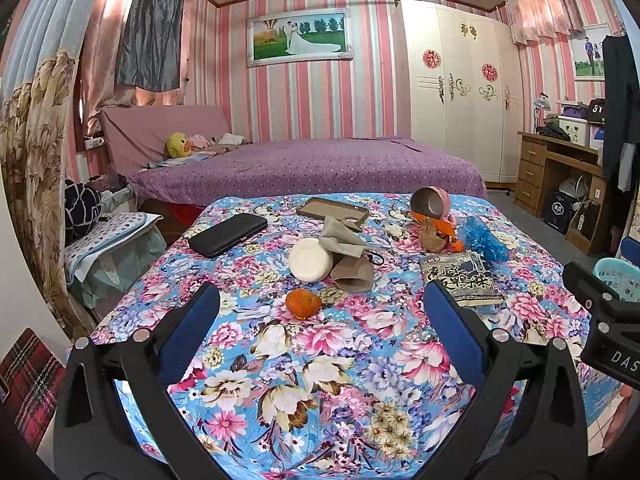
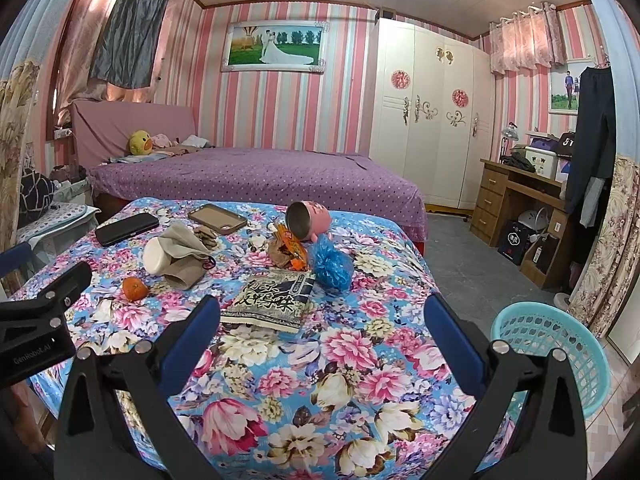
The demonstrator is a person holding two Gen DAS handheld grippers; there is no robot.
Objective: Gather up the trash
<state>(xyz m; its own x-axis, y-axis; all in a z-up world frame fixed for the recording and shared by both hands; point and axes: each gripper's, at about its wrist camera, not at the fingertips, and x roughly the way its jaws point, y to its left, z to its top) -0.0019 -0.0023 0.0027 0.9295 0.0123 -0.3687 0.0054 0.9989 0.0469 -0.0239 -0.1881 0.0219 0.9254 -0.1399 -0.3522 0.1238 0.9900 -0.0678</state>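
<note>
I see my left gripper [image 1: 320, 320] and right gripper [image 2: 320, 328] both spread wide, empty, above the floral quilted tablecloth [image 1: 320, 380]. The crinkled black-and-white snack packet [image 2: 272, 300], blue plastic wad [image 2: 332, 262] and orange wrapper [image 2: 294, 248] lie mid-table. Only my right view shows the whole turquoise perforated plastic basket [image 2: 560, 344].

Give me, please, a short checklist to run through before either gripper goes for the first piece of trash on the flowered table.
1. Left gripper open and empty: ok.
2. Right gripper open and empty: ok.
3. Snack packet lies flat, nothing on top: ok.
4. Blue plastic bag free of the pink cup: cannot tell.
5. Basket beside the table, mouth up: ok.
6. Phones apart from the trash: ok.
</note>
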